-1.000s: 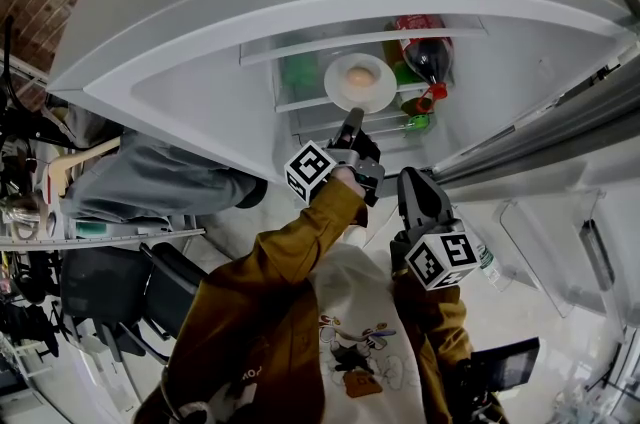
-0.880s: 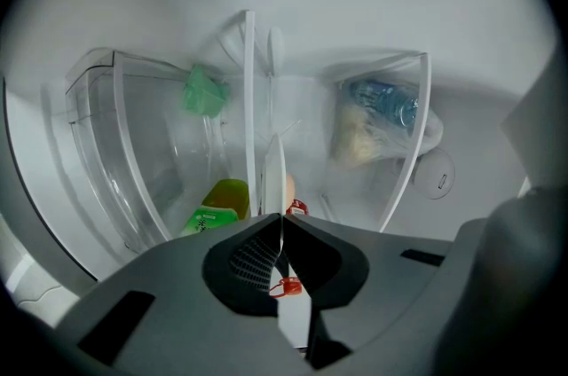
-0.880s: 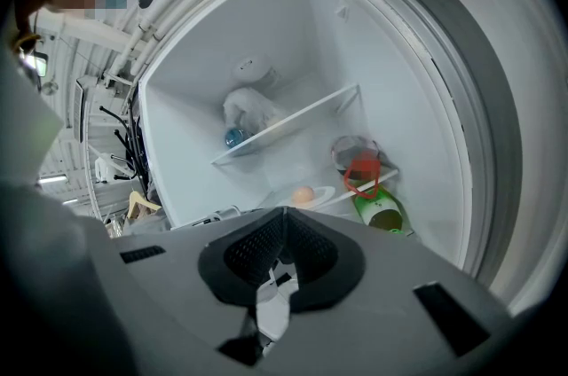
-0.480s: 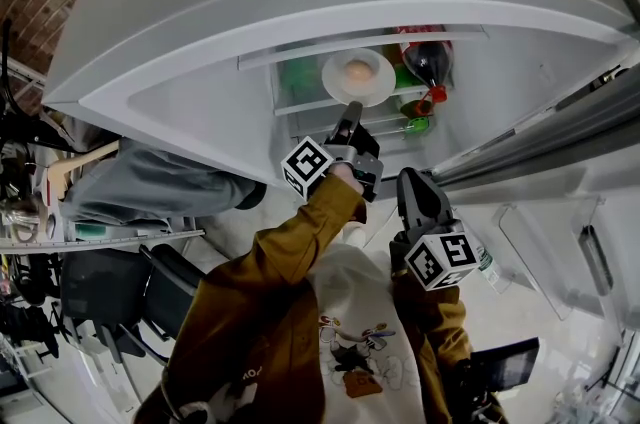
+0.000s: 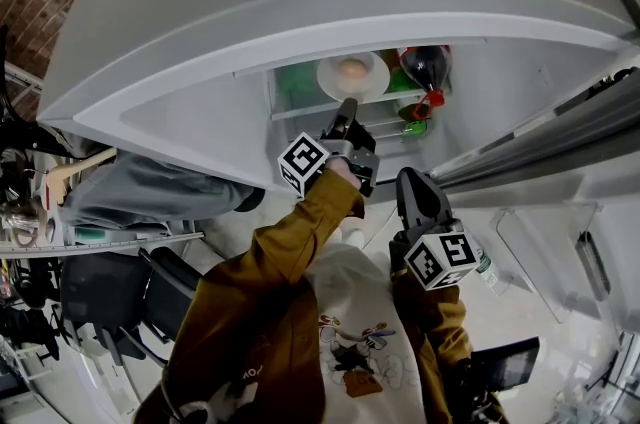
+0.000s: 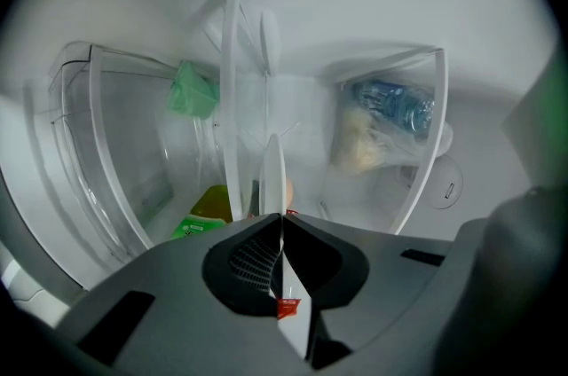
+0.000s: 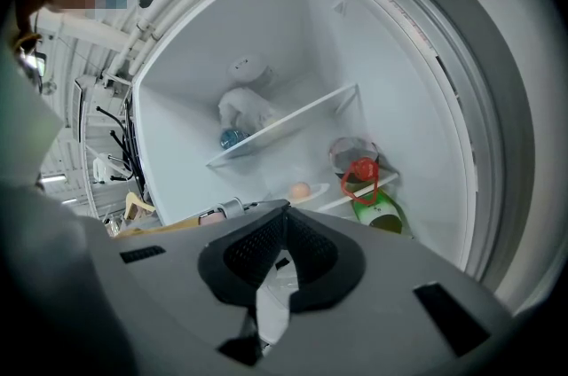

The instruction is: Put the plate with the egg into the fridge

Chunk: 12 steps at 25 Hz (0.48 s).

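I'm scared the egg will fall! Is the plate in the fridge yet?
In. The plate with the egg is inside the fridge, its rim pinched in the left gripper. Resting on a shelf: cannot tell.

White plate (image 5: 330, 84) bearing a tan egg (image 5: 351, 68) is inside the fridge (image 5: 200, 102).

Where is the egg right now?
In the head view, top centre: the egg lies on the white plate inside the fridge, left of the dark bottle, with the left hand-held gripper clamping the plate's near edge.
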Motion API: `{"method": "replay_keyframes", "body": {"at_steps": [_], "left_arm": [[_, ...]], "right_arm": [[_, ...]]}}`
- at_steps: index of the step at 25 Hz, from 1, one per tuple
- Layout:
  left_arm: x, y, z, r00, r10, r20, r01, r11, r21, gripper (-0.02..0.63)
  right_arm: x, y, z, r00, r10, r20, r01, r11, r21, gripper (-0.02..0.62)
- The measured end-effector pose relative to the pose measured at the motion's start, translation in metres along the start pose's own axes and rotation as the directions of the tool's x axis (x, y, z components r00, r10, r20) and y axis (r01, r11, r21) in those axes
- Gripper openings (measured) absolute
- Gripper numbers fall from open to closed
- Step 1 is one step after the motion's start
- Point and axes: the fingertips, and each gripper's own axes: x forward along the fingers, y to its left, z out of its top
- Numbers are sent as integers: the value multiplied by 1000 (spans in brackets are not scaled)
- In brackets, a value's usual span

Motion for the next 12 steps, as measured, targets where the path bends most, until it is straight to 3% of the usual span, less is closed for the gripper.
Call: {"method": "replay_keyframes", "body": {"at_steps": [12], "left_arm": [[9,10,1,999,40,9,-39,999,-33,17]], "right_arm": [[2,-6,3,1000,-7,2,7,1000,5,6]]}}
